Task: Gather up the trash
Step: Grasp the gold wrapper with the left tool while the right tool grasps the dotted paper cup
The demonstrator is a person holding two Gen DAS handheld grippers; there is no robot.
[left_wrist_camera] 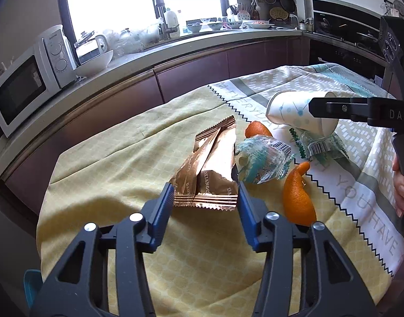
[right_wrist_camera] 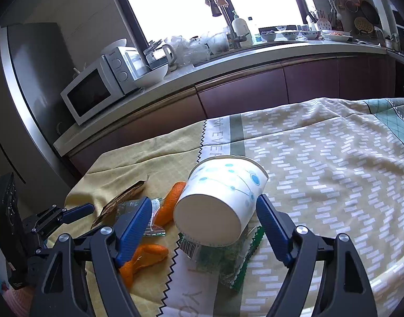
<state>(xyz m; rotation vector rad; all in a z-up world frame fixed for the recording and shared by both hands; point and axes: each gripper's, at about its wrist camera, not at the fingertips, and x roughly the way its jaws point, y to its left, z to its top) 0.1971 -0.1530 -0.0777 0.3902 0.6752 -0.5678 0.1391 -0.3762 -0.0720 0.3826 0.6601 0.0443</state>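
A table is covered by a patterned yellow, white and grey tablecloth [left_wrist_camera: 101,185], and all the trash is gathered near its middle. A white paper cup with blue dots [right_wrist_camera: 223,198] is lying on its side there, base toward the right wrist camera, resting on a clear green-edged plastic wrapper [right_wrist_camera: 228,261]. The cup is framed by the right gripper [right_wrist_camera: 204,211], whose blue pads are spread wide on either side; whether they touch its wall cannot be told. A shiny copper foil wrapper [left_wrist_camera: 212,166] lies flat to the left of the cup. Its near edge sits between the pads of the left gripper [left_wrist_camera: 205,192], which are set at a middling gap and seem not yet pressed on it. Beside the foil a crumpled clear wrapper with teal print [left_wrist_camera: 262,161] is seen, and 2 pieces of orange peel [left_wrist_camera: 298,195] lie near it.
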